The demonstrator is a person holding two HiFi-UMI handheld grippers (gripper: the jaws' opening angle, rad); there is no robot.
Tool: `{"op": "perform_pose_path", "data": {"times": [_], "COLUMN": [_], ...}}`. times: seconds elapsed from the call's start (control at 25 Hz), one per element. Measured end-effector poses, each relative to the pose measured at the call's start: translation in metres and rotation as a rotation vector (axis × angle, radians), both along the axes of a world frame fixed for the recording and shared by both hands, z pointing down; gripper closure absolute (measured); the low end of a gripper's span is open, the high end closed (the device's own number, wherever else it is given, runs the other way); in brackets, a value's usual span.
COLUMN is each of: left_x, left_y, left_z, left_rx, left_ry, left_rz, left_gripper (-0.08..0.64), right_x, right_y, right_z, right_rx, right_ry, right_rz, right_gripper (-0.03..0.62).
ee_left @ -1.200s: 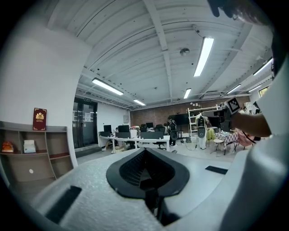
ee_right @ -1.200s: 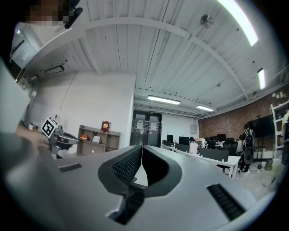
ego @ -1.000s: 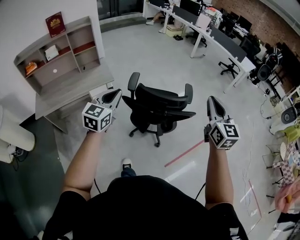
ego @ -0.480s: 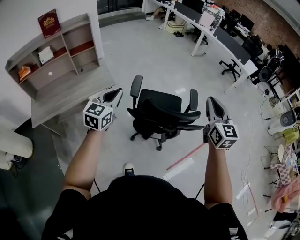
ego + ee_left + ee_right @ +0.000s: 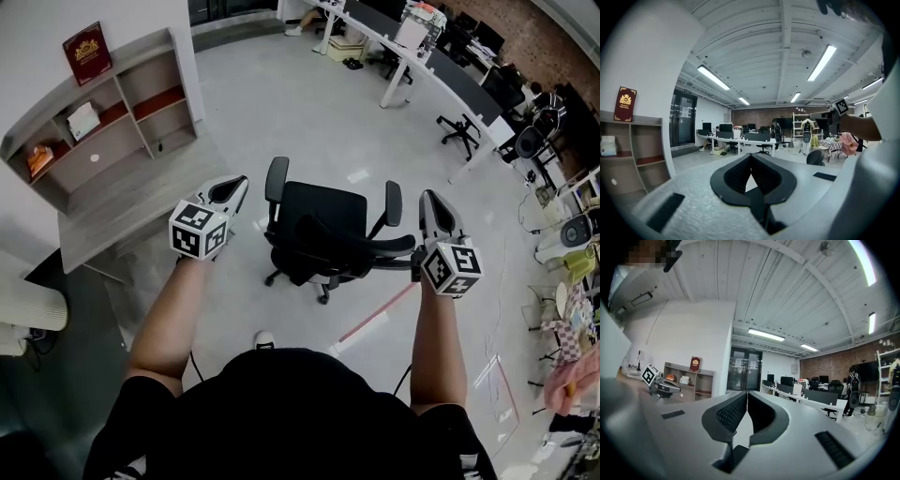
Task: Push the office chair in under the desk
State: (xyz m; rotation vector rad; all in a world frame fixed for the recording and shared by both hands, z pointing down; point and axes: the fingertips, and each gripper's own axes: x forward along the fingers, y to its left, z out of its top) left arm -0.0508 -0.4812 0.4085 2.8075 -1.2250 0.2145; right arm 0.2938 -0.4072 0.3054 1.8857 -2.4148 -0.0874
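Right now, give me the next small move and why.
Probably bring the left tool and right tool, both shut and empty, onto the backrest of the office chair: neither clearly touches it yet, and it stands apart from the desk at the left.

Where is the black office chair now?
Head view, centre: the black office chair stands between the left hand-held gripper and the right hand-held gripper, right of the grey wooden desk, not under it.

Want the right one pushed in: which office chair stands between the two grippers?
The black armrest chair directly ahead, between the left gripper and the right gripper, both shut and empty. The other chair stands far off by the long desk.
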Motion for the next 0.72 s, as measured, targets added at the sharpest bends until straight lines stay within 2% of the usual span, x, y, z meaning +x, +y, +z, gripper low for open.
{"op": "perform_pose_path", "data": {"times": [0.24, 0.48, 0.72], "left_x": [-0.016, -0.018, -0.008], "left_y": [-0.030, -0.044, -0.045], "left_z": [-0.003, -0.003, 0.007], "left_rx": [0.009, 0.013, -0.011], "left_ry": [0.015, 0.011, -0.010], "left_rz": [0.017, 0.030, 0.016], "left_gripper": [0.543, 0.543, 0.543], "right_x": [-0.010, 0.000, 0.012], "right_y": [-0.016, -0.022, -0.026], "right_z": [-0.005, -0.009, -0.001], "right_rx": [0.009, 0.020, 0.018], "right_ry": [0.008, 0.002, -0.016], "right_rz": [0.034, 0.072, 0.060], "right_gripper": [0.578, 0.578, 0.578]}}
